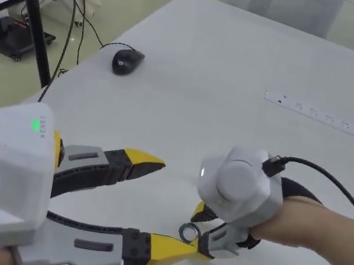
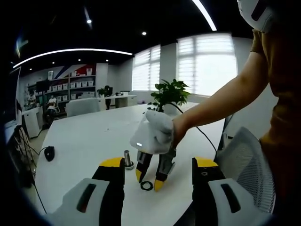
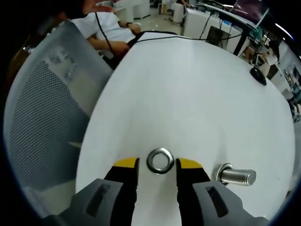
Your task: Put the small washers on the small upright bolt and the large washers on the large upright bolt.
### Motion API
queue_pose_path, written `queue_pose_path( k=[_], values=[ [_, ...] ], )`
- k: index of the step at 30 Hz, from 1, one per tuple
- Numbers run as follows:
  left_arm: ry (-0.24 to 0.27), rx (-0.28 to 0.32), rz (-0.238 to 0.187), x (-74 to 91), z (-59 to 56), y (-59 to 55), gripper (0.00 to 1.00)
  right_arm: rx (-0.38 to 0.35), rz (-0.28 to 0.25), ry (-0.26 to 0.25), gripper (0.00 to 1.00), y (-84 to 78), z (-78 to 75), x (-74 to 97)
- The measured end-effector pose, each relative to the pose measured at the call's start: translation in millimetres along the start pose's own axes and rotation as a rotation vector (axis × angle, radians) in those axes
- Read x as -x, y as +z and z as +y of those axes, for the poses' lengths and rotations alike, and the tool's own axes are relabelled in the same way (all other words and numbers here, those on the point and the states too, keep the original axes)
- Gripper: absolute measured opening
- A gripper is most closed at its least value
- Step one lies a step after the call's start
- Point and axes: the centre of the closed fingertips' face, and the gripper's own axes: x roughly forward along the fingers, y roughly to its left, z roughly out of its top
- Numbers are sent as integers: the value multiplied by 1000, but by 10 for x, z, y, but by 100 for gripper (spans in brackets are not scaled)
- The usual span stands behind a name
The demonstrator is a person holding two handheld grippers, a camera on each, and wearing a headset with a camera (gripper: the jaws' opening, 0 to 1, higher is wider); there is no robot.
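The right tongs (image 3: 157, 165) are apart. A washer (image 3: 149, 160) lies flat on the white desk (image 3: 188, 84) between their two yellow tips. The tips sit close on each side of the ring, low in the middle of the right gripper view. I cannot tell if they touch it. A bolt (image 3: 235, 176) stands on the desk just beside the right tip, at the lower right of that view.

An arm (image 1: 330, 235) comes in from the right of the head view and holds these tongs with the tips pointing down at the desk.

The left tongs (image 1: 163, 205) are wide apart and hold nothing. They are at the lower left of the head view, and their tips point at the right tongs and the washer, which are near.

Farther up the desk in the head view, a mouse (image 1: 126, 60) sits at the upper left and a power strip (image 1: 322, 117) at the upper right. In the left gripper view a plant (image 2: 169, 94) stands in the middle, at the far end of the desk. A mesh chair (image 3: 47, 108) is on the left of the right gripper view.
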Motion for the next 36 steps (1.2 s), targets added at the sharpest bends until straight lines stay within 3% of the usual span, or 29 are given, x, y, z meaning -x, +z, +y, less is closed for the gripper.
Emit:
queue_pose_path(
  k=[10, 27, 36],
  values=[
    [1, 9, -2, -39, 25, -2, 57, 23, 4, 8, 25, -30, -23, 16],
    [-12, 18, 14, -80, 10, -39, 57, 13, 19, 12, 21, -9, -27, 38],
    [-20, 18, 19, -112, 9, -53, 57, -3, -25, -39, 21, 25, -198, 358]
  ],
)
